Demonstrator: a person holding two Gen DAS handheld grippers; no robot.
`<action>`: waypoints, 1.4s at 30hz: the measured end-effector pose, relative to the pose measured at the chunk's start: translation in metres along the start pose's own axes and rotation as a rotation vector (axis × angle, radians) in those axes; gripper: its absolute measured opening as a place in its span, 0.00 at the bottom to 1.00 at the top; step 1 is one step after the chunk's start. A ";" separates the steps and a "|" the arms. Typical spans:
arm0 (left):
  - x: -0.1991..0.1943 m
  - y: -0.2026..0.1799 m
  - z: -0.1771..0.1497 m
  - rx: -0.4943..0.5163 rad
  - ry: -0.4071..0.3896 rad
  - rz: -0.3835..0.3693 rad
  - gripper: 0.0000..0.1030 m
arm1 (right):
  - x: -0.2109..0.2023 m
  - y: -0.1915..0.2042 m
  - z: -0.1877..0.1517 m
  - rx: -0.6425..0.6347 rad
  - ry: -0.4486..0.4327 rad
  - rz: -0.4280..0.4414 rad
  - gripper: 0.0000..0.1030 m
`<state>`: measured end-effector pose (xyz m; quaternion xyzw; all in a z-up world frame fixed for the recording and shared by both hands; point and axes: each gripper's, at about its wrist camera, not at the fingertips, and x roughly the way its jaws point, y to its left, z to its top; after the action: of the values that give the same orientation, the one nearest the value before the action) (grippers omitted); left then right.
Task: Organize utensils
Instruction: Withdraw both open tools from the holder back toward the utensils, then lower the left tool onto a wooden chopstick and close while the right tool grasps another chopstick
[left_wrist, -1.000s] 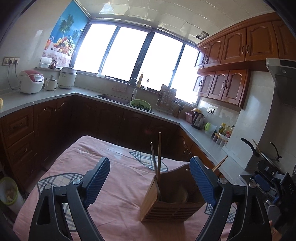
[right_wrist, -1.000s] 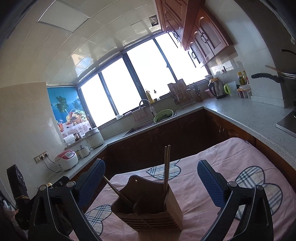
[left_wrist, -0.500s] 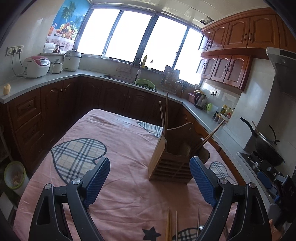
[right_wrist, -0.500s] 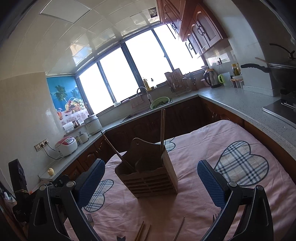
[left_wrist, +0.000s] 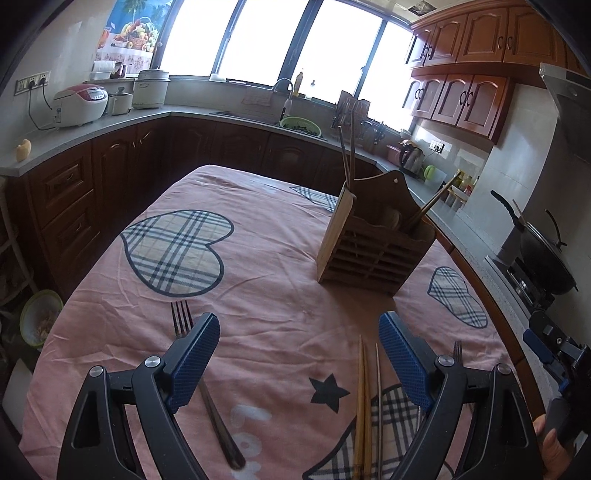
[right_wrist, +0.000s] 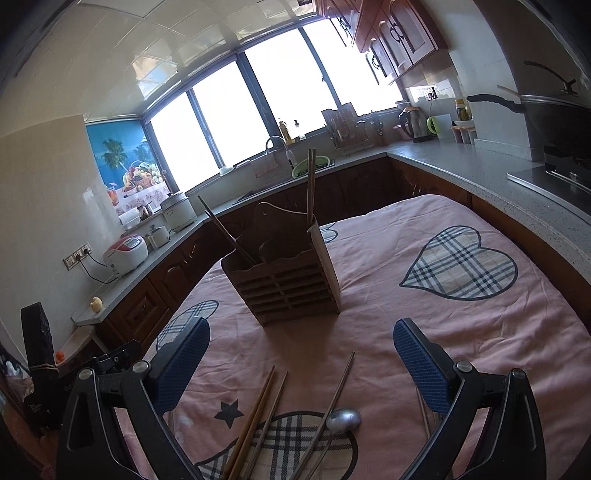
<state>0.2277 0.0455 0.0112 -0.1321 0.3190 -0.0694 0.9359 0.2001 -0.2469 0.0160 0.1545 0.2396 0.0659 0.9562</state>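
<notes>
A wooden utensil holder (left_wrist: 373, 251) stands on the pink tablecloth, with chopsticks upright in it; it also shows in the right wrist view (right_wrist: 284, 280). My left gripper (left_wrist: 299, 360) is open and empty above the cloth. A dark fork (left_wrist: 181, 319) lies under its left finger. Loose chopsticks (left_wrist: 364, 406) lie by its right finger, and a second fork (left_wrist: 457, 349) shows beyond it. My right gripper (right_wrist: 301, 360) is open and empty. Below it lie chopsticks (right_wrist: 255, 417) and a metal spoon (right_wrist: 343, 421).
The table (left_wrist: 280, 206) is covered by a pink cloth with plaid hearts. Kitchen counters with a rice cooker (left_wrist: 79, 105), a sink (left_wrist: 291, 122) and a wok (left_wrist: 543, 258) run around it. A bowl (left_wrist: 38, 317) sits low at the left.
Both grippers have pulled back and tilted down. The holder now sits farther away, and the loose fork, chopsticks and spoon on the near cloth have come into view.
</notes>
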 end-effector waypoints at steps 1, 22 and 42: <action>0.000 0.000 -0.002 0.002 0.008 0.003 0.86 | -0.002 0.000 -0.003 -0.004 0.003 -0.001 0.98; 0.040 -0.020 -0.010 0.081 0.172 0.048 0.85 | 0.016 -0.010 -0.032 0.001 0.115 -0.038 0.97; 0.105 -0.045 -0.005 0.160 0.311 0.027 0.76 | 0.072 -0.024 -0.041 0.015 0.311 -0.075 0.58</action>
<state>0.3055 -0.0214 -0.0401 -0.0407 0.4550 -0.1014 0.8838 0.2449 -0.2445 -0.0574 0.1407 0.3909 0.0515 0.9082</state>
